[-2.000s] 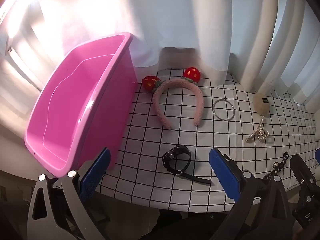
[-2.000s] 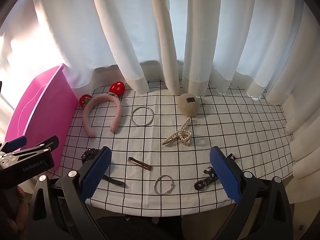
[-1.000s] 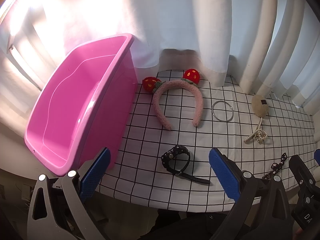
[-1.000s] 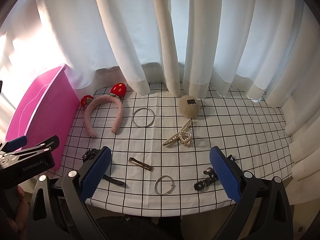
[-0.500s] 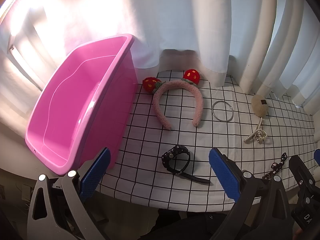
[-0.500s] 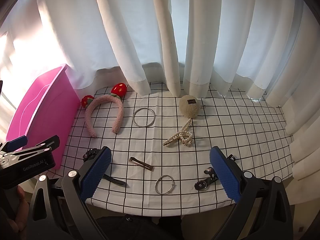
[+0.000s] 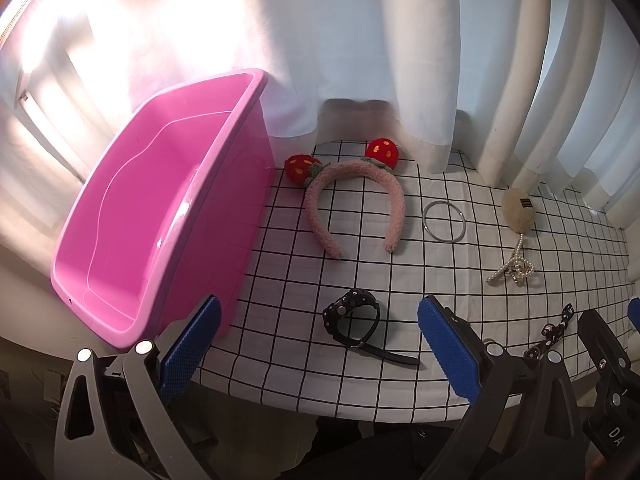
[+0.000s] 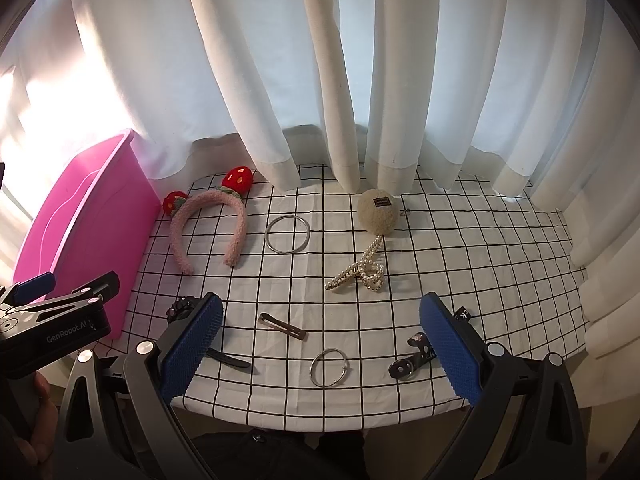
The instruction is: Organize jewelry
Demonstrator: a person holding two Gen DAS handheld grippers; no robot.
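Both the left gripper (image 7: 318,338) and right gripper (image 8: 320,338) hover with fingers spread, holding nothing. The black watch (image 7: 352,318) at 6 o'clock is half hidden in the right view. Only that view shows the hair clip (image 8: 282,326) and small ring (image 8: 329,368). The pink bin (image 7: 160,208) sits at 9 o'clock.

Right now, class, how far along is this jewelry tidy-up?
Nothing looks done: the pink bin looks empty. Nothing is in hand: the left gripper and right gripper are open. Left on the cloth: headband, bangle, pearl clip, watch, hair clip, ring.
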